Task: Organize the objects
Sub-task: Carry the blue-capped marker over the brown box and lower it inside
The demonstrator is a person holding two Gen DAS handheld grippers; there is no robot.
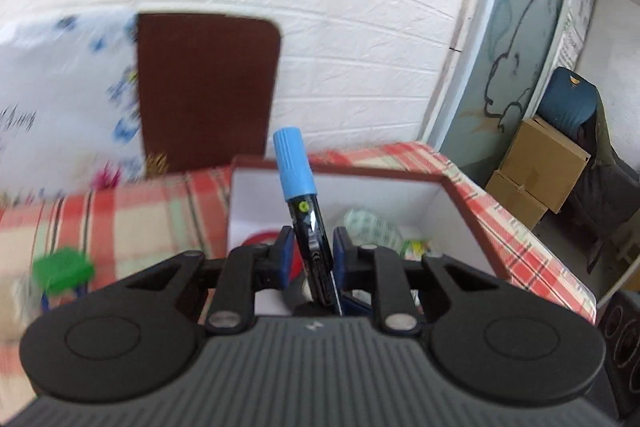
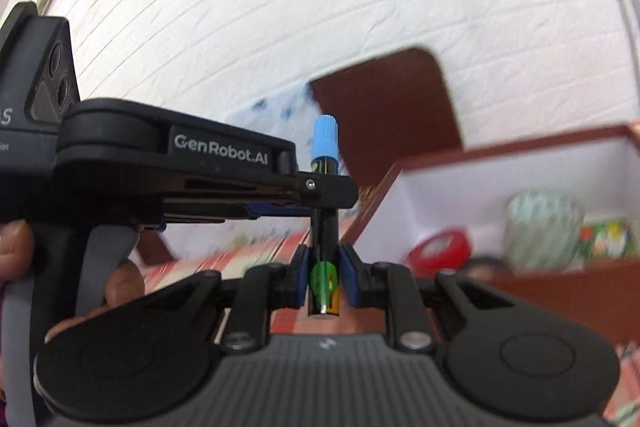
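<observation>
Both grippers, left point(image 1: 309, 253) and right point(image 2: 324, 277), have fingers clamped on one blue-capped marker point(image 1: 301, 195).

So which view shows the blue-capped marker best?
The left wrist view: the marker stands sharp and nearly whole, blue cap up, label readable, in the left gripper jaws. The right wrist view shows the marker too, clamped low by the right gripper, but the left gripper crosses its middle.

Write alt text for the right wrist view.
Both grippers clamp one black marker with a blue cap: the right gripper low on it, the left gripper crossing higher up. An open red-rimmed box sits behind.
</observation>
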